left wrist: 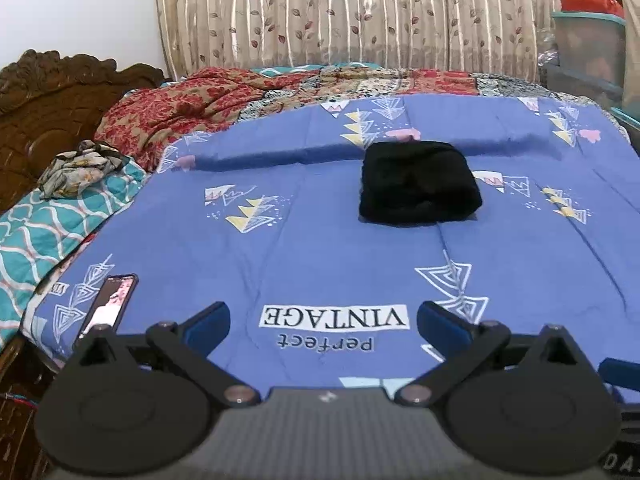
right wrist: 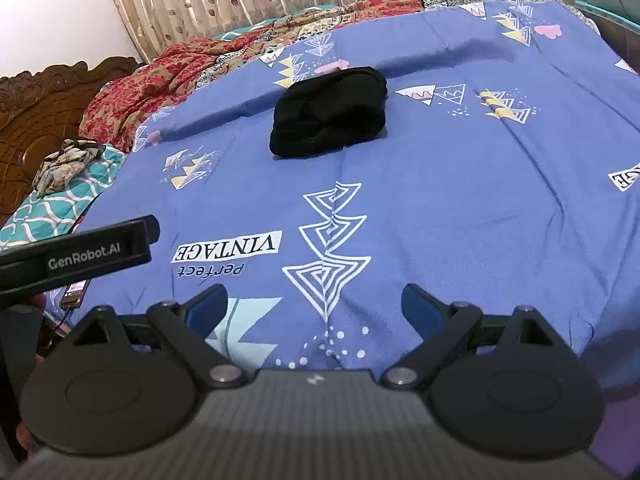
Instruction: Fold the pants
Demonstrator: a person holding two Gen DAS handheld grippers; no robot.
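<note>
Leaf-patterned beige curtains are seen behind a blue printed bedspread. Folded black pants lie mid-bed, apart from both grippers. Left gripper and right gripper are held spread, empty.

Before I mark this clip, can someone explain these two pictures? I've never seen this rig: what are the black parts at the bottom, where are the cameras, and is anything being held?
There is no robot arm. A person carries two hand-held grippers, each with a fisheye camera looking forward along its two fingers. The black parts at the bottom are the grippers themselves. One picture comes from the left gripper, the other from the right gripper. Both stand open with blue pads apart, and hold nothing. Ahead lies a bed covered by a blue printed bedsheet. On it sits a black folded bundle, the pants, apart from both grippers. A phone lies near the bed's left edge. Behind are a red patterned blanket, curtains and a carved wooden headboard.
</note>
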